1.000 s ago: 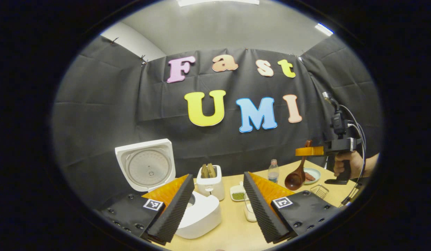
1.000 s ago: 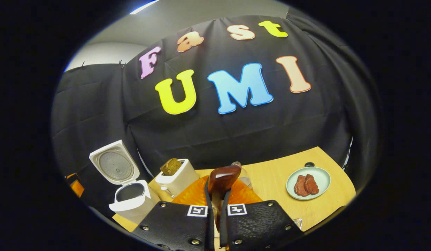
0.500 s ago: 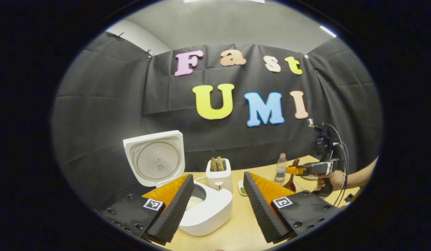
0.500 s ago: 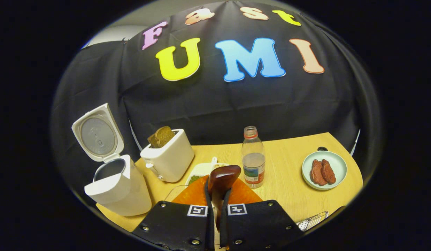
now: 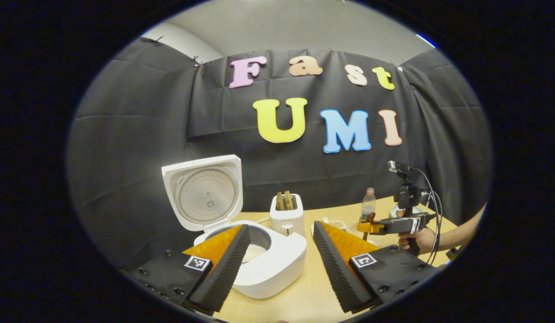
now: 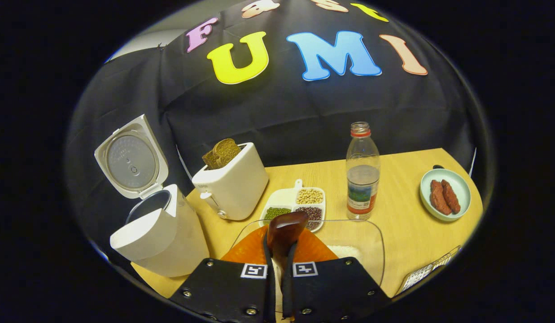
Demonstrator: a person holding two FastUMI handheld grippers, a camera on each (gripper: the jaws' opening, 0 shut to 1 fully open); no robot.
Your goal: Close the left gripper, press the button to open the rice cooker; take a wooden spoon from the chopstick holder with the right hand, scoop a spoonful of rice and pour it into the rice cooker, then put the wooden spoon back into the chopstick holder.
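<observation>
The white rice cooker (image 5: 277, 264) stands open with its lid (image 5: 205, 193) upright; some white rice lies in its pot. My left gripper (image 5: 281, 228) hovers open just above the cooker's front, holding nothing. To the right, a hand holds my right gripper (image 5: 371, 226), shut on the dark wooden spoon (image 5: 370, 218). In the right gripper view the spoon's (image 6: 286, 229) end sticks up between the shut fingers of the right gripper (image 6: 279, 243). Under it sits a clear glass dish (image 6: 362, 240) with white rice. The cooker (image 6: 156, 237) stands at the left.
A white toaster (image 6: 234, 184) with bread stands beside the cooker. A divided dish of beans (image 6: 295, 204), a water bottle (image 6: 362, 172) and a plate of sausages (image 6: 445, 195) sit further back. A metal mesh holder (image 6: 430, 269) lies at the near right edge.
My right gripper has dropped with the spoon to just above the glass rice dish. The left gripper has shifted so that the cooker sits nearer the middle of its view.
</observation>
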